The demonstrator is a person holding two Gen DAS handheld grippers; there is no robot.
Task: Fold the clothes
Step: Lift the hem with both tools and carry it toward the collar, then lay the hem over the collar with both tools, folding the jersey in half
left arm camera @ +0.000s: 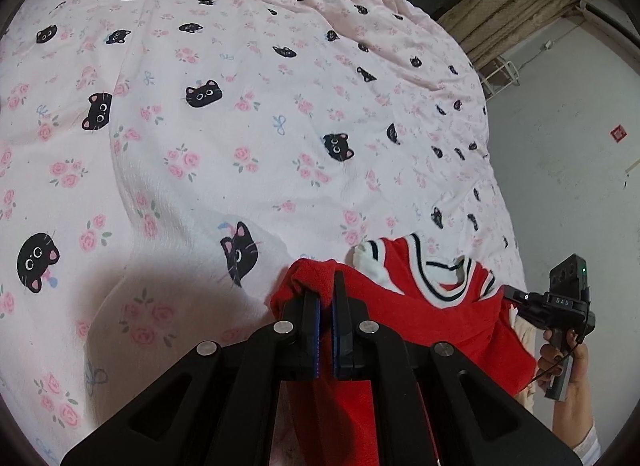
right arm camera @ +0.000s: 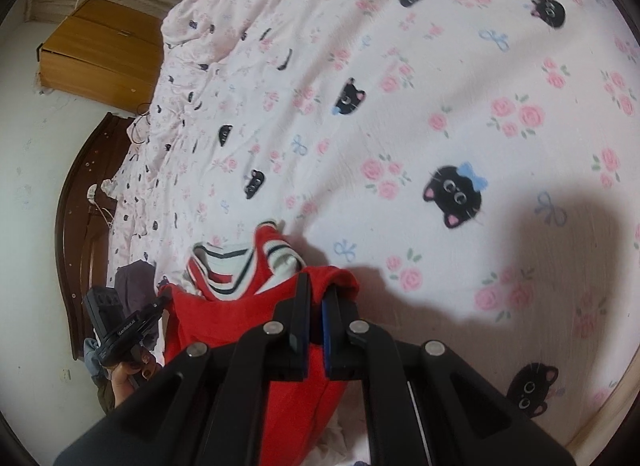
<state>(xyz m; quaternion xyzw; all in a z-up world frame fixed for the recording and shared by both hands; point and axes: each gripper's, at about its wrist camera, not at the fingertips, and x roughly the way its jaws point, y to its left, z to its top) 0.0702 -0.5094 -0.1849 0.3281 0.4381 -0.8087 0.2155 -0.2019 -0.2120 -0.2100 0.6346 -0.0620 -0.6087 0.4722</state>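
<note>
A: What fills the field?
B: The bed (left arm camera: 224, 113), under a pink cat-print cover; the red garment (left arm camera: 452, 330) hangs over its near edge, each top corner pinched in a tool.

A: State of the tools?
B: The left tool (left arm camera: 325, 290) is narrowed onto a bunched red fold. The right tool (right arm camera: 316, 290) is likewise closed on red cloth at the other corner.

A: Likely failure?
B: Uneven spread. The striped collar (left arm camera: 440, 278) and a white-cuffed sleeve (left arm camera: 366, 258) lie crumpled between the grips, so laying the garment down as it is would probably trap wrinkles in the fold.

A: Anything else?
B: Both grips appear to take thick bunches, not flat edges. A brisk shake could let a corner slip out, and the garment would probably slide off the bed.
</note>
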